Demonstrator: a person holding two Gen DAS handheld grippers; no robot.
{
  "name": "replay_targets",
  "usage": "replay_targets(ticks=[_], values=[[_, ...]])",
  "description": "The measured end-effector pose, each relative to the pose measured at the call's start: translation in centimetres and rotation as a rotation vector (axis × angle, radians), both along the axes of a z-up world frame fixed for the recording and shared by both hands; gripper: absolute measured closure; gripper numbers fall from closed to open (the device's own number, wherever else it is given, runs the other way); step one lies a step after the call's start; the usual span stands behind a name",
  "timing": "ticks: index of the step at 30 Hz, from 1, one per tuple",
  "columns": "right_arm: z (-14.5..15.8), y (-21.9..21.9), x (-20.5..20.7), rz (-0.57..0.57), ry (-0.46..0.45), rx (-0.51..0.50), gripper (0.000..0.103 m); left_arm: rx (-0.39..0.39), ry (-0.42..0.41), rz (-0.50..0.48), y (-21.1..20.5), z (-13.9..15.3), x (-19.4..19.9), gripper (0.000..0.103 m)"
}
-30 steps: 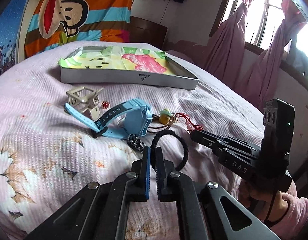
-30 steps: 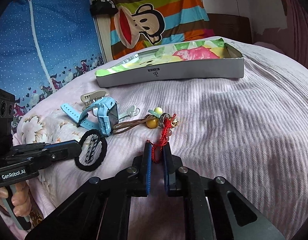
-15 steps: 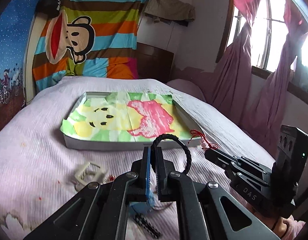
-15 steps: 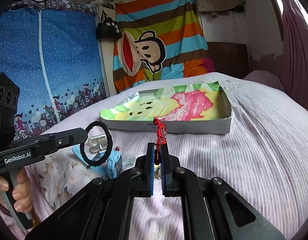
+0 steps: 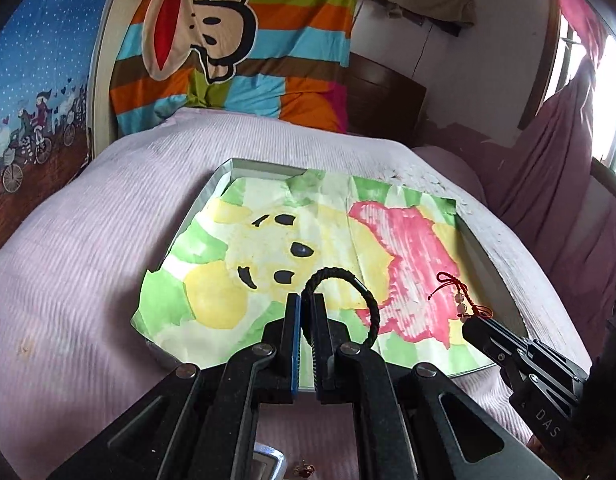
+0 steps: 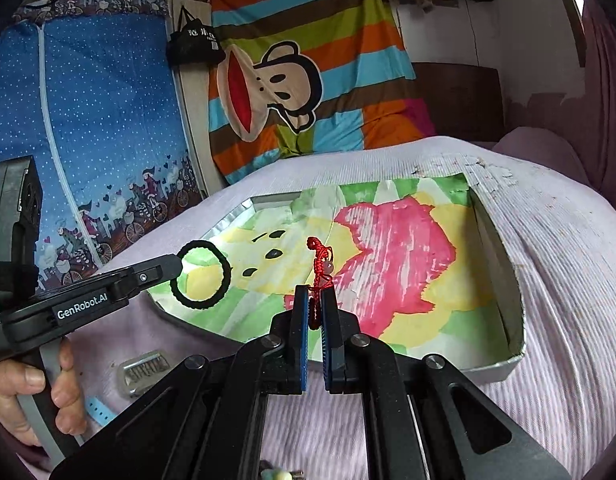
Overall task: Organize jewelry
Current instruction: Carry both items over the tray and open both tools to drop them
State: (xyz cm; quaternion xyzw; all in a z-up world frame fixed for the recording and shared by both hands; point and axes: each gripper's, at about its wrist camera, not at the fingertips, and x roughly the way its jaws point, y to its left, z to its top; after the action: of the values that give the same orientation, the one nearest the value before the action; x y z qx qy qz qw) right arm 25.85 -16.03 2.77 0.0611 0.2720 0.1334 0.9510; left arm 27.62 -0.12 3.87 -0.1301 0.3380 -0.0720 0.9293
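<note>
I have my left gripper (image 5: 304,304) clamped tight on the black braided bracelet (image 5: 347,292); the loop stands up out of the closed jaws and arcs to the right. My right gripper (image 6: 315,300) is pinched just as tight on the red cord bracelet (image 6: 319,264), whose knotted end with a pale bead sticks up above the fingertips.

Both pieces hang over the near edge of the shallow grey box (image 6: 507,280) on the pink bedspread (image 5: 68,260), above the painted paper (image 5: 268,248) that lines it. What matters for the drop, as I judge it, is that the box floor lies below and ahead of both tools. The box's long axis runs across my view, from the left tool's side to the right's. The black loop hangs over the near left corner, on the green and yellow patch. The red cord hangs further right, by the pink patch, so each hand is nearest its own half and they need not cross.

The right wrist view shows my hand (image 6: 40,392) on the left tool's grip, a metal hair clip (image 6: 144,370) and a blue strap (image 6: 98,408) still on the bedspread by that corner. The left wrist view crops most of that, yet shows the whole black loop and the right tool's tip carrying the cord over the near right part of the box.
</note>
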Motion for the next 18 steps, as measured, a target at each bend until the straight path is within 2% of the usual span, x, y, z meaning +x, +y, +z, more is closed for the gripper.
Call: replay_targets(ticks=[9, 13, 15, 18], values=[[-3.2, 1.6, 3.0, 0.016, 0.124, -0.064, 0.097, -0.016, 0.126, -0.005, 0.6, -2.4, 1.4, 0.097], [-3.4, 1.6, 3.3, 0.015, 0.135, -0.077, 0.096, -0.001, 0.117, 0.000, 0.6, -2.6, 1.0, 0.097], [-3.3, 1.5, 3.2, 0.007, 0.130, -0.086, 0.093, -0.005, 0.115, -0.005, 0.7, -2.6, 0.8, 0.093], [-3.1, 1.1, 2.5, -0.007, 0.100, -0.089, 0.081, -0.014, 0.086, -0.006, 0.7, -2.1, 0.2, 0.070]])
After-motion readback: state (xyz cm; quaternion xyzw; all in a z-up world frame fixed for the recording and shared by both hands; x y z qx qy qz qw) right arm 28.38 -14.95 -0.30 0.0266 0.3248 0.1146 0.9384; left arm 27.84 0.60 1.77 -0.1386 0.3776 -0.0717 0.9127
